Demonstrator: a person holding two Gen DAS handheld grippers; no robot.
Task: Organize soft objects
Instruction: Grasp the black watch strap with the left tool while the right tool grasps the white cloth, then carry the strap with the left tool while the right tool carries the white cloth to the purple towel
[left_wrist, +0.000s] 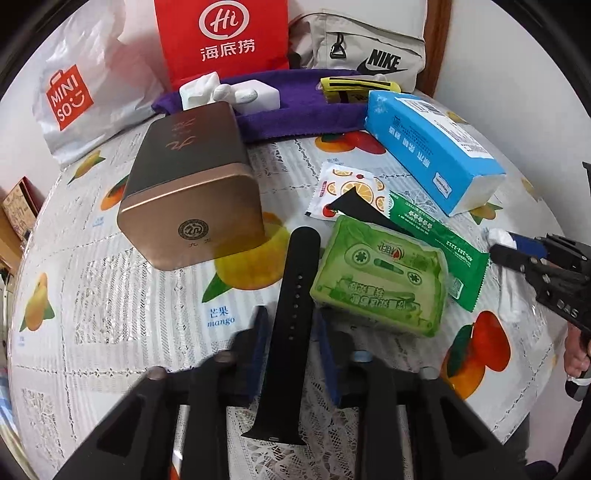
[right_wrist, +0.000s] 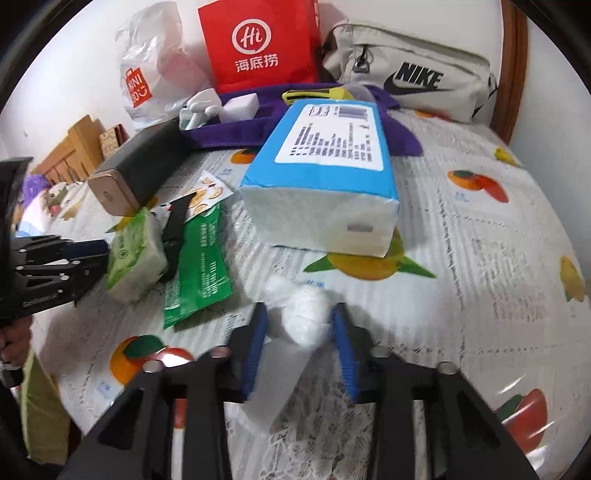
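My left gripper (left_wrist: 291, 321) is shut on a black rubber watch strap (left_wrist: 291, 295) that runs lengthwise between its blue pads. My right gripper (right_wrist: 301, 317) is shut on a white wad of soft wrapping (right_wrist: 303, 314) in clear film, just above the tablecloth. A green tissue pack (left_wrist: 380, 280) lies right of the strap, on a green wet-wipe sachet (left_wrist: 439, 240). A blue tissue pack (right_wrist: 325, 184) lies ahead of my right gripper. A purple towel (left_wrist: 295, 114) at the back holds small white items.
A bronze tin box (left_wrist: 188, 184) lies left of centre. A fruit-print sachet (left_wrist: 351, 188) lies mid-table. At the back stand a red Hi bag (left_wrist: 221, 40), a white Miniso bag (left_wrist: 85, 88) and a beige Nike pouch (right_wrist: 413, 74). A yellow item (left_wrist: 358, 86) rests on the towel.
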